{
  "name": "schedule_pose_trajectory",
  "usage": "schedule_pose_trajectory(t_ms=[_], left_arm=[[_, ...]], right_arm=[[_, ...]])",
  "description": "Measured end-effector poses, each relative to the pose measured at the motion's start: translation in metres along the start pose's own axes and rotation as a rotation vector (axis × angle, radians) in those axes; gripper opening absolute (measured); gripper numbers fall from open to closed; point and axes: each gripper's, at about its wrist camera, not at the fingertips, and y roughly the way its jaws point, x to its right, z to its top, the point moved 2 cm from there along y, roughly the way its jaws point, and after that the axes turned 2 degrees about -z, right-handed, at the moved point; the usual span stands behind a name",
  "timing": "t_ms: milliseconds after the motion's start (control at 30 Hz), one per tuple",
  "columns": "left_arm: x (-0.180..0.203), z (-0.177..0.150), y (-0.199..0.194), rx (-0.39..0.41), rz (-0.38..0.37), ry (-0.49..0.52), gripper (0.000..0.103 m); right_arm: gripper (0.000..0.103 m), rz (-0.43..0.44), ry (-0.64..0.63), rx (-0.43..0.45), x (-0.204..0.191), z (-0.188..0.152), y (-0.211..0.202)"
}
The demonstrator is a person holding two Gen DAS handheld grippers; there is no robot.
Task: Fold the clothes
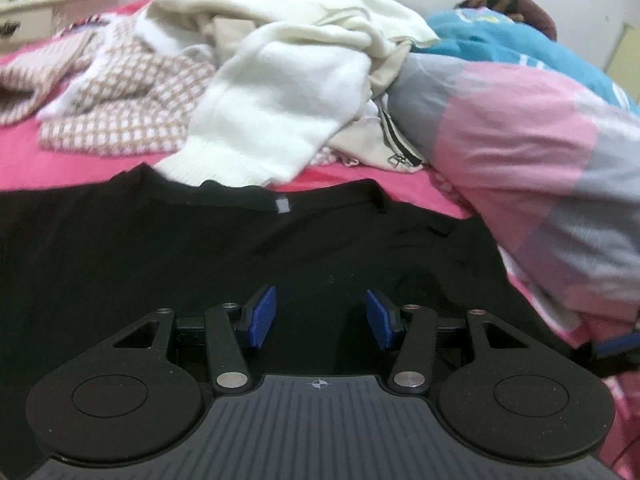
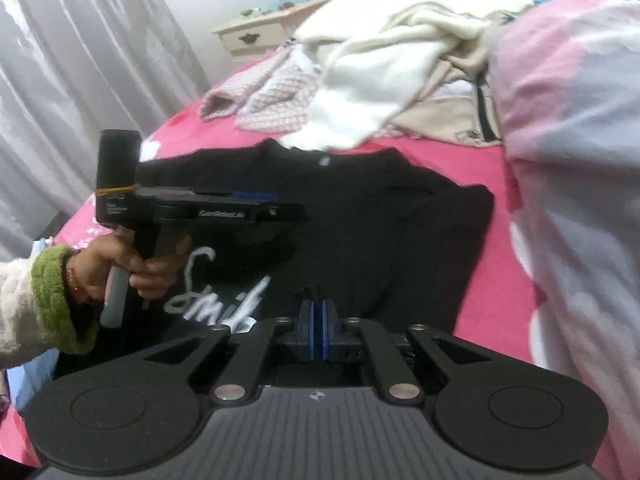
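A black shirt (image 1: 168,248) lies flat on the pink bed sheet (image 1: 72,160), its collar label toward the pile beyond it. White lettering (image 2: 216,300) shows on a turned-over part near the front. My left gripper (image 1: 320,304) hovers open just above the shirt's middle, with nothing between its blue pads (image 1: 262,316). In the right wrist view the left gripper (image 2: 276,200) appears side-on, held by a hand (image 2: 120,268) in a green cuff. My right gripper (image 2: 318,308) is shut at the shirt's near right edge, with a pinch of black cloth at its tips.
A heap of clothes lies past the collar: a white sweater (image 1: 272,96), a checked garment (image 1: 132,112) and a beige zipped piece (image 1: 376,144). A pink and grey quilt (image 1: 532,152) bulks along the right. A curtain (image 2: 80,60) and a small cabinet (image 2: 256,32) stand left.
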Motion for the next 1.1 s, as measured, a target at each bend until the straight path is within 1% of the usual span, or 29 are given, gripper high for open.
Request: schedule_pose_trajectory(t_ms=[67,133,300,400,500,567,600,667,700,733,800,867,933,1033,1100], left_arm=[[-0.003,0.001,-0.001,-0.007,-0.027,-0.041,0.05],[-0.004,0.001,0.0,-0.026,-0.058,-0.07,0.05],[0.001,0.005,0.01,-0.065,-0.13,-0.084,0.05],[0.008,0.012,0.02,-0.072,-0.147,-0.068,0.05],[0.019,0.018,0.033,-0.098,-0.166,-0.008,0.049],[0.027,0.018,0.039,-0.113,-0.158,0.05,0.048],[0.03,0.018,0.041,-0.112,-0.151,0.072,0.046],[0.035,0.016,0.042,-0.103,-0.135,0.106,0.038],[0.037,0.015,0.041,-0.094,-0.132,0.117,0.031],[0.038,0.014,0.041,-0.087,-0.132,0.124,0.02],[0.041,0.013,0.039,-0.081,-0.134,0.127,0.003],[0.043,0.014,0.035,-0.068,-0.142,0.11,0.0],[0.041,0.021,0.029,-0.057,-0.164,0.06,0.0],[0.034,0.037,0.015,-0.044,-0.21,-0.028,0.0],[0.026,0.048,0.006,-0.053,-0.213,-0.072,0.0]], right_arm=[[0.004,0.023,-0.002,0.015,-0.006,0.001,0.001],[0.004,0.024,-0.006,0.001,-0.009,-0.002,0.005],[0.004,0.02,0.058,0.009,0.0,-0.006,0.004],[0.004,0.005,0.075,0.011,0.006,-0.007,0.001],[0.004,-0.009,0.077,0.013,0.008,-0.009,-0.001],[0.004,-0.014,0.082,0.023,0.009,-0.009,-0.002],[0.004,-0.016,0.083,0.026,0.01,-0.01,-0.001],[0.004,-0.023,0.089,0.033,0.012,-0.01,-0.001],[0.004,-0.026,0.094,0.036,0.013,-0.01,0.0],[0.004,-0.03,0.097,0.04,0.014,-0.01,0.0],[0.004,-0.039,0.099,0.047,0.015,-0.01,0.001],[0.004,-0.046,0.091,0.055,0.015,-0.009,-0.001],[0.004,-0.055,0.064,0.066,0.012,-0.008,-0.005],[0.004,-0.048,-0.019,0.084,-0.001,-0.006,-0.013],[0.004,-0.043,-0.086,0.08,-0.012,-0.007,-0.013]])
